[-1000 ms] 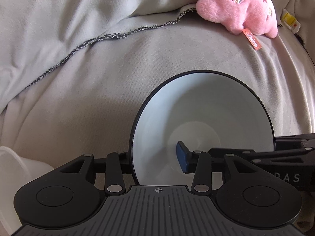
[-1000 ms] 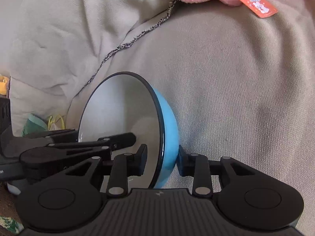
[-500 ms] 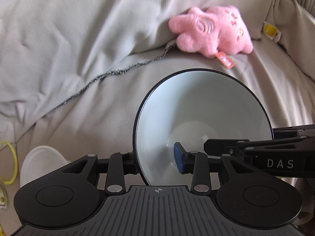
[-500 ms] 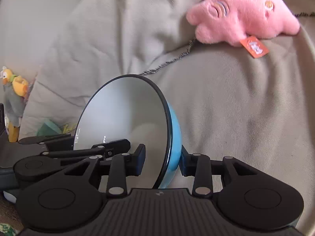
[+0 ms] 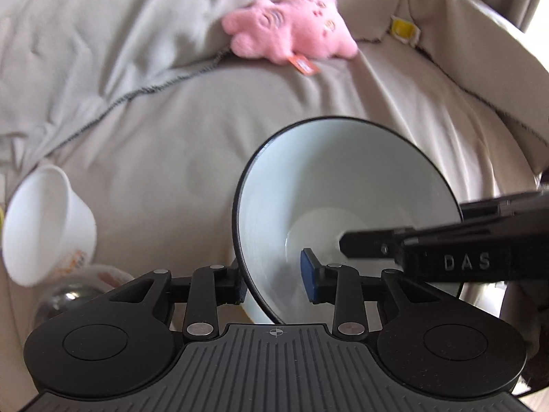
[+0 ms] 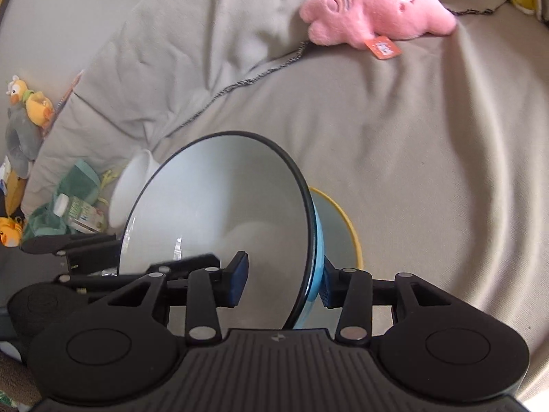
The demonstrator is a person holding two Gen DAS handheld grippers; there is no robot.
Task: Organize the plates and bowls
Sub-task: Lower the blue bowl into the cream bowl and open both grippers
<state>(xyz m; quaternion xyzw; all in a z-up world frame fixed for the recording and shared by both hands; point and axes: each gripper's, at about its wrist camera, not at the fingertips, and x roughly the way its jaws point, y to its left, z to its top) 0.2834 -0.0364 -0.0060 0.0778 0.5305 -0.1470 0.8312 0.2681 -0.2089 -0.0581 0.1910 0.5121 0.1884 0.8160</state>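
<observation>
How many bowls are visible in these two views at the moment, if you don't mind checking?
2. The blue bowl stands on edge between both grippers' jaws; the yellow-rimmed bowl lies on the sofa right behind it, mostly covered. Others may be hidden.

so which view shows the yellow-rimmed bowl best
The right wrist view: the yellow-rimmed bowl peeks out behind the blue bowl, only its right edge visible. The left wrist view shows none of it.
</observation>
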